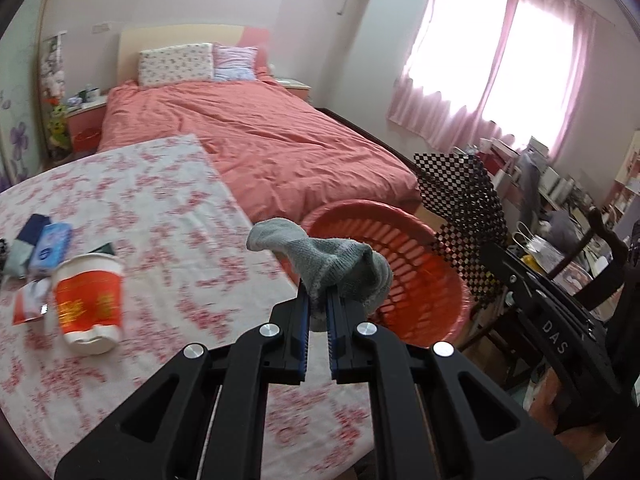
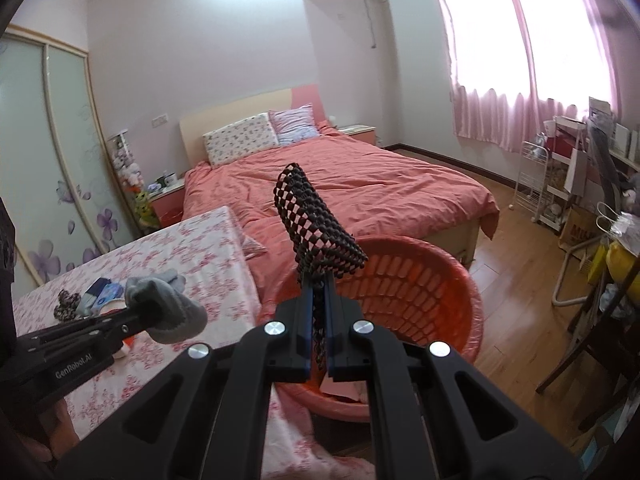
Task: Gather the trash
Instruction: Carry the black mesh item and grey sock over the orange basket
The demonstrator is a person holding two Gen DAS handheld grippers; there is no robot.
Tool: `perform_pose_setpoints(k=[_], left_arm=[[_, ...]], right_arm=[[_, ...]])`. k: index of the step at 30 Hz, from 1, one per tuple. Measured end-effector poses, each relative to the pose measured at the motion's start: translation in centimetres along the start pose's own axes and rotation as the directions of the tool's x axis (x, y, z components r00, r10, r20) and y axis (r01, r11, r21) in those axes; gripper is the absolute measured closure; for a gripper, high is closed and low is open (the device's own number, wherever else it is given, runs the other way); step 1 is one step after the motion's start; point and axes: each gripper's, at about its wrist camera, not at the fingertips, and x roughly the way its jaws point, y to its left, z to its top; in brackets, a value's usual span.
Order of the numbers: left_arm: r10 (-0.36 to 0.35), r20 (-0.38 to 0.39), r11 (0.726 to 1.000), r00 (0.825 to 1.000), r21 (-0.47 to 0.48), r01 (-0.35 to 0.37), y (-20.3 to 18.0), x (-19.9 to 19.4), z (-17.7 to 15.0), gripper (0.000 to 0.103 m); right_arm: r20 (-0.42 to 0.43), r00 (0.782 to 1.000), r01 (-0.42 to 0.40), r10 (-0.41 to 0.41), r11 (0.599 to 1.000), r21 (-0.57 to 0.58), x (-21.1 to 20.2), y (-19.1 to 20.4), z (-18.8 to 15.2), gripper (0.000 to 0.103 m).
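Grey sock (image 1: 324, 264) is pinched in the left gripper (image 1: 318, 308), hanging at the table edge just short of the red basket (image 1: 420, 264); the right gripper (image 2: 318, 320), clamped on a checkered cloth (image 2: 316, 224), is already over the rim and nearer the drop.

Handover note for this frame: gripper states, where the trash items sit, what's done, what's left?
Left gripper: shut on grey sock, near the basket rim.
Right gripper: shut on checkered cloth, above the red basket.
Done: both items lifted.
Left: release both into the basket, then the paper cup, tissue pack and wrapper on the floral table.
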Motion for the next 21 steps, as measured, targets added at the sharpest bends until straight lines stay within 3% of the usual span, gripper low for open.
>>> perform_pose_setpoints(k=[21], left_arm=[[-0.082, -0.078, 0.992, 0.994, 0.092, 0.089, -5.4, 5.8, 0.6, 0.096]], right_arm=[[-0.037, 0.998, 0.052, -0.048, 0.993, 0.103, 4.1, -6.3, -0.5, 0.097]])
